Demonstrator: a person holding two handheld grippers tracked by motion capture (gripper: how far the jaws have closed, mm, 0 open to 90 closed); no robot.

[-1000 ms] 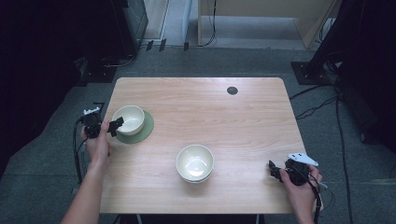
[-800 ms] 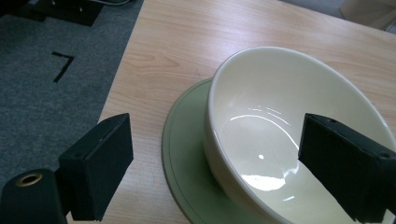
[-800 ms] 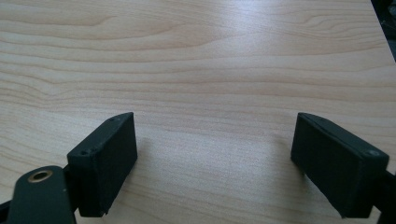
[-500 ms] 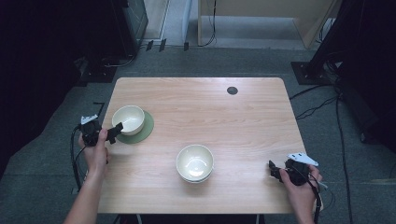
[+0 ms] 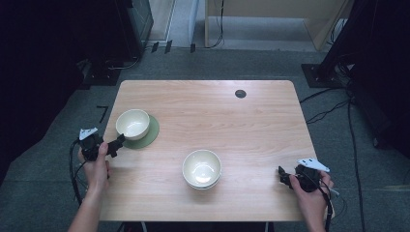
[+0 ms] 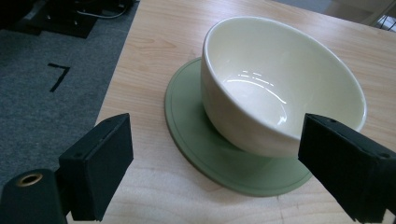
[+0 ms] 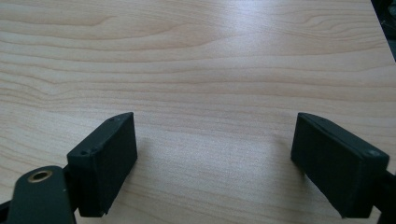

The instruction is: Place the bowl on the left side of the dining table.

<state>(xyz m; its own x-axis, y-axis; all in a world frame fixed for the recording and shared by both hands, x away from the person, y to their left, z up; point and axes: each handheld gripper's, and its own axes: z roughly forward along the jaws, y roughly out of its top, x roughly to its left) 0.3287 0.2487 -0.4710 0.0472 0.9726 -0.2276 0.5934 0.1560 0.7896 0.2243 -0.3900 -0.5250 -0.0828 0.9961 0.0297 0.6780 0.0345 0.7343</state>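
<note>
While L hand-held gripper (image 5: pixel 117 143) gapes beside bowl (image 5: pixel 132 123) | R hand-held gripper (image 5: pixel 284 176) spread, low on table (image 5: pixel 208 111)

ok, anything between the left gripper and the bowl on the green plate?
Nothing visible. The left gripper sits open at the table's left edge, just short of the bowl on the green plate. In the left gripper view only bare plate and table lie between the jaws and the bowl. The second bowl is off to the side.

We see a light wooden table (image 5: pixel 251 125) (a dark round hole near its far edge). On it lie a green saucer (image 5: pixel 149 134) and, apart, stacked cream bowls (image 5: pixel 202 168).
</note>
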